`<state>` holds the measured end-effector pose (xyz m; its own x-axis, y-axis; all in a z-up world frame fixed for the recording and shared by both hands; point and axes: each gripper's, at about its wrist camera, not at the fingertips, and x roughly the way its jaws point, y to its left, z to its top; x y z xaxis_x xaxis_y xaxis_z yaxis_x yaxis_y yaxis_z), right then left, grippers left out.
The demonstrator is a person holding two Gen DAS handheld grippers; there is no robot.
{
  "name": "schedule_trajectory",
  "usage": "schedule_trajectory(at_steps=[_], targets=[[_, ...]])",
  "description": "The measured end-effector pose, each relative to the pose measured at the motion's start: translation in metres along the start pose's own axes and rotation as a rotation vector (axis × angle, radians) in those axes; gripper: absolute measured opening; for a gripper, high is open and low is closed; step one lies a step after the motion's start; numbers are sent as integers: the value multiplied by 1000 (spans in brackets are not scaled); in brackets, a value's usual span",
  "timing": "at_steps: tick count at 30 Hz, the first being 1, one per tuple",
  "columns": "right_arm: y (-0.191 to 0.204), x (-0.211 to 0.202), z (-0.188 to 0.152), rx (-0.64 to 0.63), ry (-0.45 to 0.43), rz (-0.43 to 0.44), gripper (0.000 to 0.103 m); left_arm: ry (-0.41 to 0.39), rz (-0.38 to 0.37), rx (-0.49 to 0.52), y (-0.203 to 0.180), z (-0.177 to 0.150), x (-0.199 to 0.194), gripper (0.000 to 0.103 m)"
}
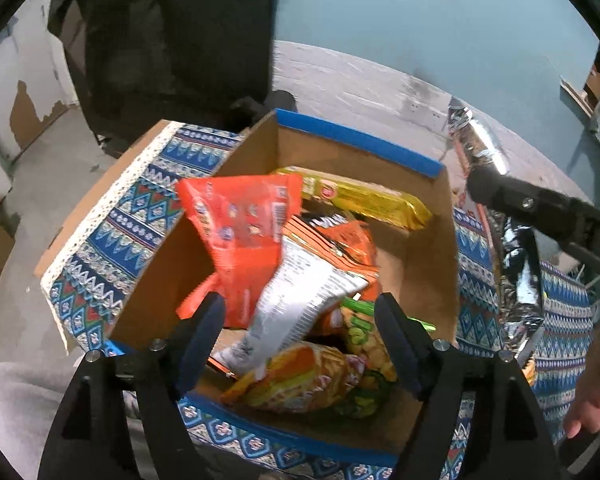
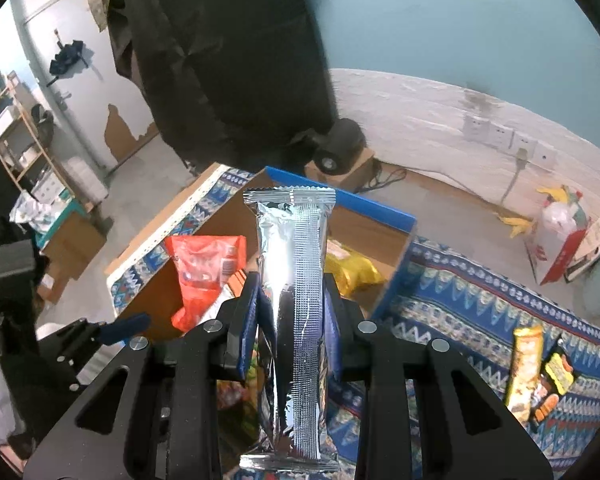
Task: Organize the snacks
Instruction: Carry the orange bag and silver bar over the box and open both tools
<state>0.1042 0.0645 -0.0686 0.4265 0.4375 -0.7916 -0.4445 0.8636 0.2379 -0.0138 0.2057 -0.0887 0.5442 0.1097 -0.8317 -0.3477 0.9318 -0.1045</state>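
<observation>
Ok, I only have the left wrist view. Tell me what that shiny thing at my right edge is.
Observer: A long silver foil packet, clamped upright between the right gripper fingers.
Operator: Give me the leftover snacks outside the box.
Observer: Two lie on the patterned cloth, right of the cardboard box: a yellow bar and a black-and-yellow packet.
Operator: Report my own gripper.
Observer: The left gripper is open over the box, holding nothing.
</observation>
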Motion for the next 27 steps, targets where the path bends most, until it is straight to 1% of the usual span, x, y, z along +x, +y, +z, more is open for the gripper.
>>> schedule_trajectory(at_steps=[9, 18, 20, 21, 22, 25, 26, 27], targets=[[19, 34, 12, -40, 43, 20, 27, -4, 19, -77, 28, 4, 0, 78], [23, 59, 12, -33, 115, 38, 29, -1, 20, -87, 31, 5, 0, 78], [21, 58, 12, -20, 112, 37, 39, 0, 19, -88, 30, 6, 0, 78], [19, 56, 12, -14, 107, 40, 49, 0, 17, -87, 29, 6, 0, 78], [17, 53, 12, -10, 100, 39, 54, -2, 13, -85, 28, 6, 0, 78], [12, 46, 13, -3, 85, 22, 56, -2, 7, -80, 24, 7, -1, 78], [8, 42, 13, 4, 80, 17, 57, -2, 0, -78, 22, 7, -1, 79], [5, 39, 12, 13, 76, 14, 62, -3, -1, -75, 20, 7, -1, 79]])
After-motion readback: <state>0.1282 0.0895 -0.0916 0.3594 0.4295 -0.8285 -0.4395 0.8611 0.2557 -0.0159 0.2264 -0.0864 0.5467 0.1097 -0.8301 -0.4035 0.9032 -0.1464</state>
